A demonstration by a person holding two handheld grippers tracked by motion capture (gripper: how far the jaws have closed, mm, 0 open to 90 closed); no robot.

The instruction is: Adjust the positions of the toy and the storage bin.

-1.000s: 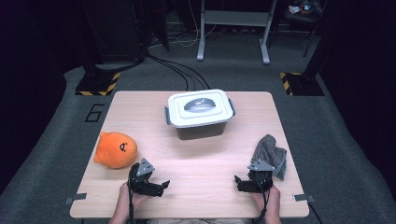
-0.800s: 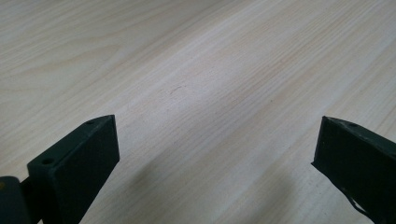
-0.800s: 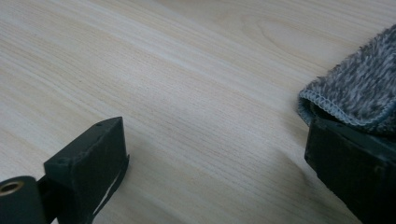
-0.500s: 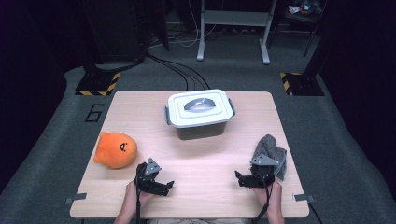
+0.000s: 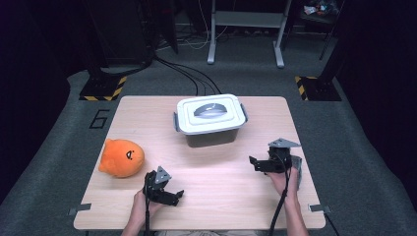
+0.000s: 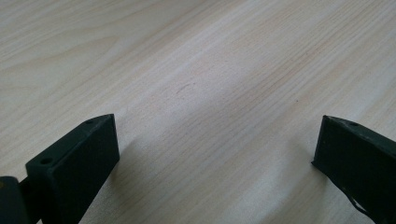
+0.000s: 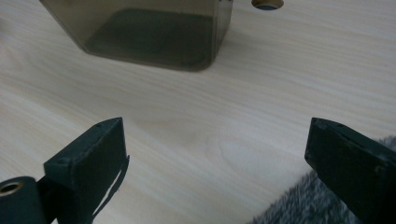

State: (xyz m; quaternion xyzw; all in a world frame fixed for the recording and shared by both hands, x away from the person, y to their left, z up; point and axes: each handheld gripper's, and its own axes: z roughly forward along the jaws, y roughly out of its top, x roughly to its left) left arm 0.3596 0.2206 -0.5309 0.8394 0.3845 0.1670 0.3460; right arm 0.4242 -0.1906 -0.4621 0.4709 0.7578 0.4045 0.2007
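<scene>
Our right tongs (image 5: pixel 260 164) gape wide, the grey fluffy cloth (image 7: pixel 303 205) just beside their right jaw; our left tongs (image 5: pixel 169 194), equally wide, hover over bare tabletop (image 5: pixel 216 182), farther off.

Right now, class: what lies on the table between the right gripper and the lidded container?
Nothing: in the right gripper view, bare wood runs from the open right gripper to the container.

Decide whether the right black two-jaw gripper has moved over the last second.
Yes. The right gripper has shifted away from the person, toward the white-lidded plastic box, off the grey furry cloth.
</scene>
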